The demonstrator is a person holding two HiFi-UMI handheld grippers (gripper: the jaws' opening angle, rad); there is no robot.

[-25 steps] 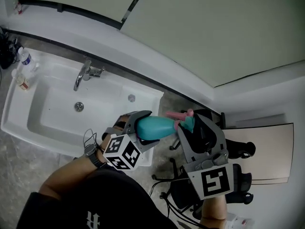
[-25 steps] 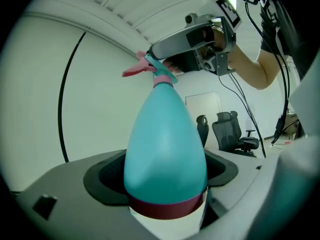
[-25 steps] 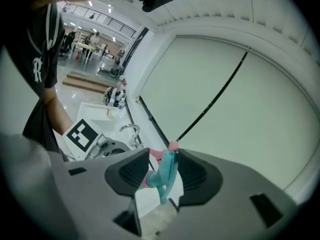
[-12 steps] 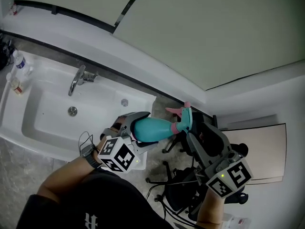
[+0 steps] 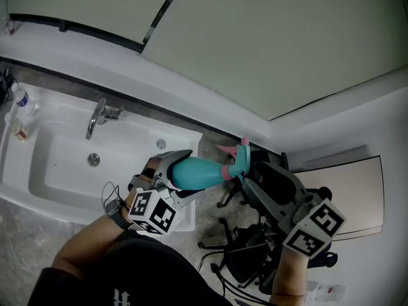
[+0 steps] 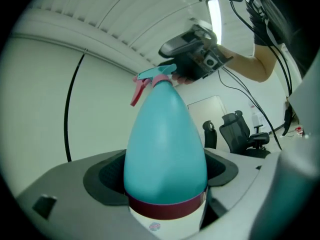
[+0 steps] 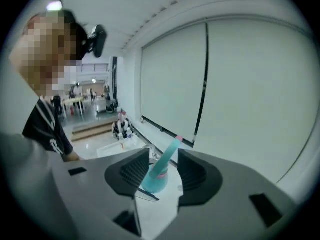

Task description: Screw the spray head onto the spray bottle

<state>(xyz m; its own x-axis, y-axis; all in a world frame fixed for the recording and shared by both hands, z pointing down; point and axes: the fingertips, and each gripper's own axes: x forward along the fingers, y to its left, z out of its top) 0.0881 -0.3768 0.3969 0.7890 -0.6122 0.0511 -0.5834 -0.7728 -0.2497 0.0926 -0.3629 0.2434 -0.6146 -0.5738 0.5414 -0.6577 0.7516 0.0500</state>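
- L gripper (image 5: 183,174) was clamped round the fat lower body of the teal plastic spray bottle with a dark-red band near its base (image 5: 203,172). It held the bottle roughly sideways in mid-air, neck pointing twd the R gripper.
- The bottle hung in front of the person, over the edge of the white rectangular sink (image 5: 38,178), resting on nothing.
- The teal spray head with pink trigger and collar (image 5: 236,153) sat on the bottle's neck and looked in line w/ the body. Couldn't tell how far the thread had gone down.
- Change: a sec before, the R gripper (image 5: 252,174) had its jaws up around the head, marker cube facing square to the person.
- By this moment its wrist had rolled, cube tipped over to the side, and the jaws sat lower, just beside the head.
- R gripper's own view backed that up: jaws spread apart, the head showing in the gap but touching neither pad. So nothing pinched.
- The L side hadn't let go at all. Same grip on the bottle, which only drifted a bit w/ the person's body.
- My read: R had finished a twist and let go, rolling its wrist for a fresh bite. That suggests screwing was partway, prob. more turns to come.
- Risk as I saw it: w/ the head unheld and the bottle sideways, a loosely threaded head could tilt off-axis before the next grab.
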